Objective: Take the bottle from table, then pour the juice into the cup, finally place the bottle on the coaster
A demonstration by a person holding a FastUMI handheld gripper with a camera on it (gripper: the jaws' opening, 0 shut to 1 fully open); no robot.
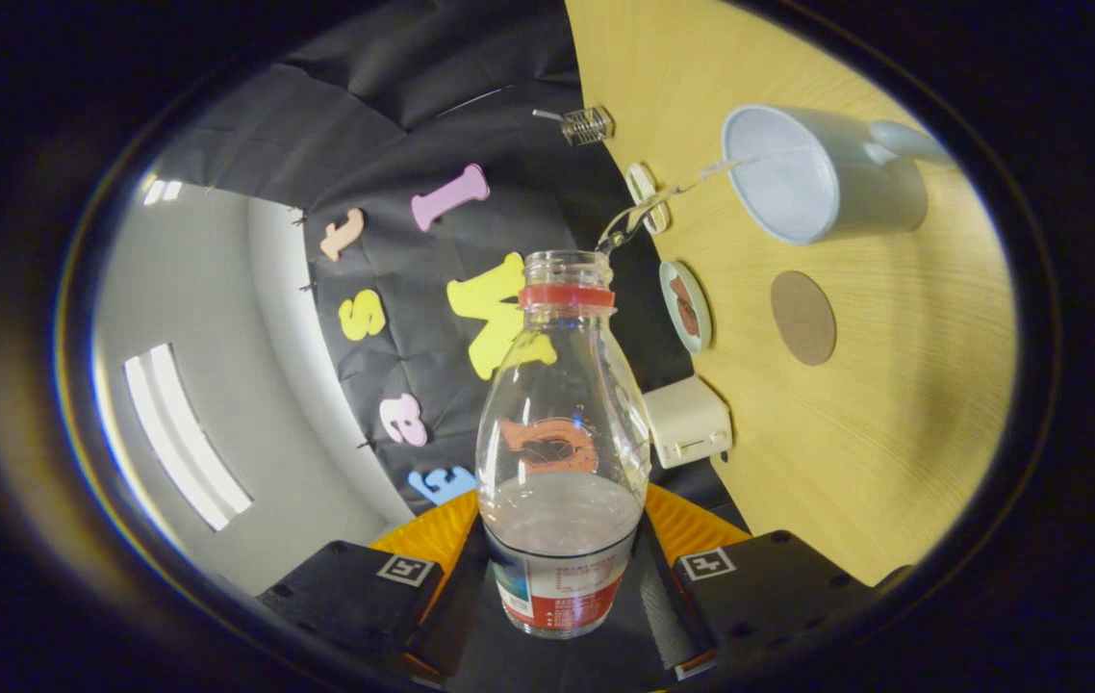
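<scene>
- The bottle (562, 452) is held tight between the two fingers of the gripper (562, 568), which press on it from both sides near its bottom end.
- A little clear juice (562, 515) can be seen low in the bottle, close to the fingers.
- The bottle has no cap, and a red ring (567, 295) sits around its neck.
- A thin stream of juice (663, 197) is seen running from the bottle's mouth to the cup (822, 173).
- The view is tipped, so the wooden table (894, 404) is seen standing beside the bottle.
- A small white box (689, 422) is seen at the table's edge, near the bottle.
- Further on, a small dish (685, 306) and the round brown coaster (802, 318) are seen, a little apart.
- The pale blue cup is lying beyond the coaster, with its open mouth turned to the bottle.
- A small wire thing (588, 125) is seen furthest away.
</scene>
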